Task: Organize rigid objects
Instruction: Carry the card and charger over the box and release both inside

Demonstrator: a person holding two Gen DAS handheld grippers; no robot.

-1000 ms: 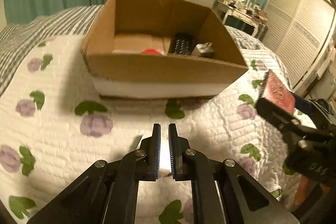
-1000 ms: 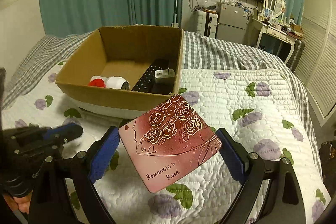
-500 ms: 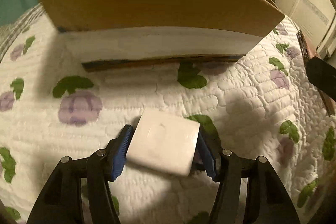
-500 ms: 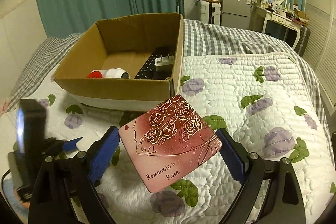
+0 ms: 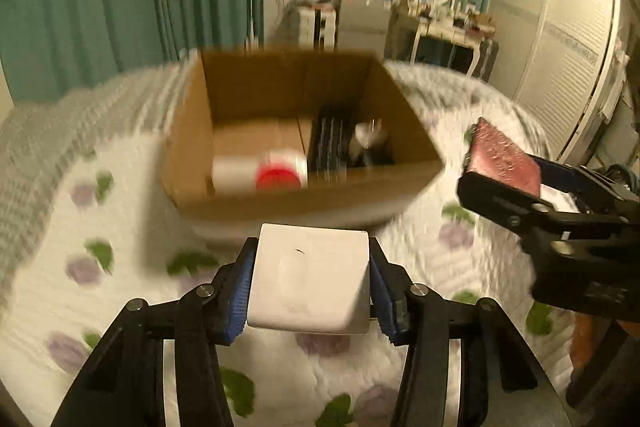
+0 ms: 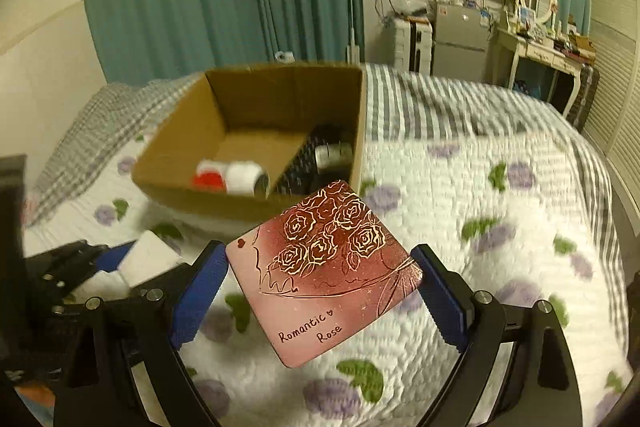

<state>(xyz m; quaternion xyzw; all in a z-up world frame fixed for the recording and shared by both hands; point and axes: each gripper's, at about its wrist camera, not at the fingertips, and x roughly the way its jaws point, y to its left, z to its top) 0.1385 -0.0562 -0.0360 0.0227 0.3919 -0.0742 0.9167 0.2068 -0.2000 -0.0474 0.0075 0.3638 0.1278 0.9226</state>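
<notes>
Reading the pink square card with gold line-drawn roses (image 6: 328, 267), I find the words "Romantic Rose" in dark script near its lower corner, with a small heart beside them. I see this card clamped by two opposite corners between the blue pads of the right gripper (image 6: 320, 291), in the lower middle of the right wrist frame, raised above the white quilted bedcover with purple flowers (image 6: 500, 227).

My left gripper (image 5: 308, 287) has its jaws closing on a plain white rounded rectangular block (image 5: 308, 283); both blue pads press on its sides, in the lower centre of the left wrist frame. I can read no writing on it.

Above it, in the middle of that frame, the open brown cardboard box (image 5: 240, 203) lies on the bedcover. Inside I see a white cylinder with a red end (image 5: 260, 175) at the left, a black remote control (image 5: 332, 147) beside it, and a small white adapter (image 5: 370, 137) at the right. These are blurred.
</notes>
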